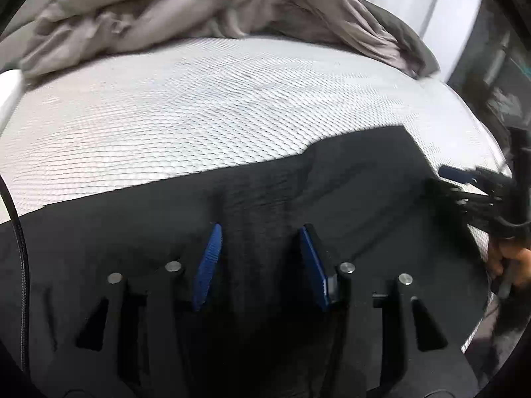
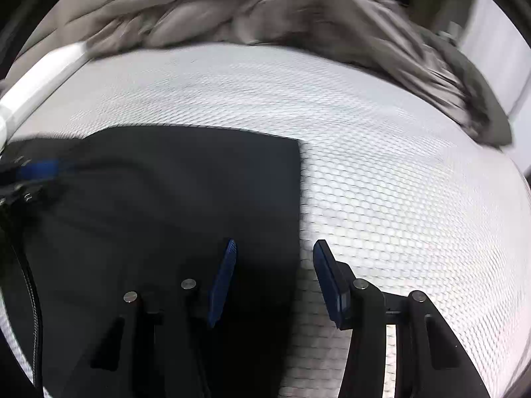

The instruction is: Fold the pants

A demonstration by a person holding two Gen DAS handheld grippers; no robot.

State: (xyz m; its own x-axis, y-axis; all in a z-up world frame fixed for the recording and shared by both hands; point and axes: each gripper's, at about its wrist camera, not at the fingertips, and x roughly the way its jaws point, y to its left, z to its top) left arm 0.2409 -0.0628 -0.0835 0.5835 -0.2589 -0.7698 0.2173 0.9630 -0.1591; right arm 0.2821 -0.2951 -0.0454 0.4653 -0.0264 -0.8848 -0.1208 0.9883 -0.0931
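Observation:
Black pants [image 1: 332,182] lie flat on a white honeycomb-patterned mattress [image 1: 199,99]. My left gripper [image 1: 260,229] hovers over the middle of the cloth with its blue pads [image 1: 209,265] apart and nothing pinched between them. In the right wrist view the pants [image 2: 166,182] show a straight right edge and a square far corner. My right gripper [image 2: 275,243] straddles that right edge, open, with one pad over the cloth and one over the mattress [image 2: 398,165]. The right gripper [image 1: 464,179] also shows blurred at the pants' right side, held by a hand [image 1: 511,265]. The left gripper [image 2: 36,169] appears at the left.
A crumpled grey-beige duvet [image 1: 199,10] is heaped along the far side of the bed and runs down the right [image 2: 464,93]. A white rail [image 2: 43,76] borders the left edge. A black cable [image 1: 20,248] hangs at the left.

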